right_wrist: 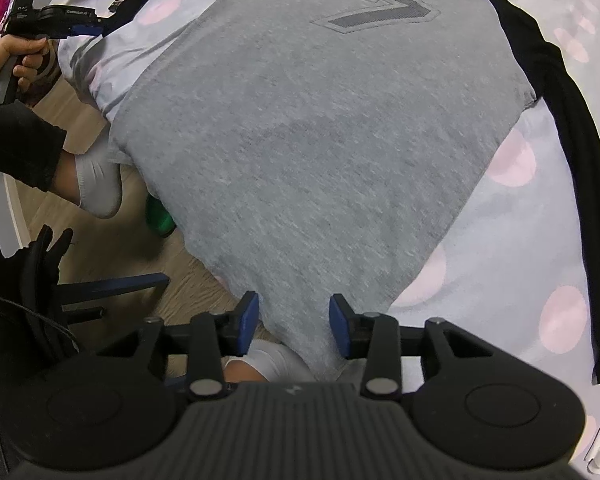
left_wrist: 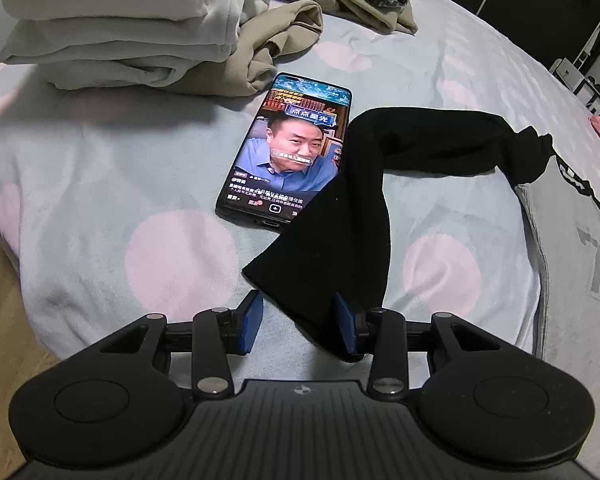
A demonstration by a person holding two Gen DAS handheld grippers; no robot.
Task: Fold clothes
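Clothes (left_wrist: 112, 28) stacked on bedsheet (left_wrist: 100, 152) beside phone (left_wrist: 286, 152).

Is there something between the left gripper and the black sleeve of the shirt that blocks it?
Nothing visible blocks it. The black sleeve already lies between the open fingers of the left gripper. Only the phone is close: the sleeve covers its lower right corner, so a pull could drag it.

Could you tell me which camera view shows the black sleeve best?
The left wrist view: the sleeve lies bent across the bed beside the phone, its cuff at the left gripper. The right wrist view shows only the other sleeve along the shirt's far edge.
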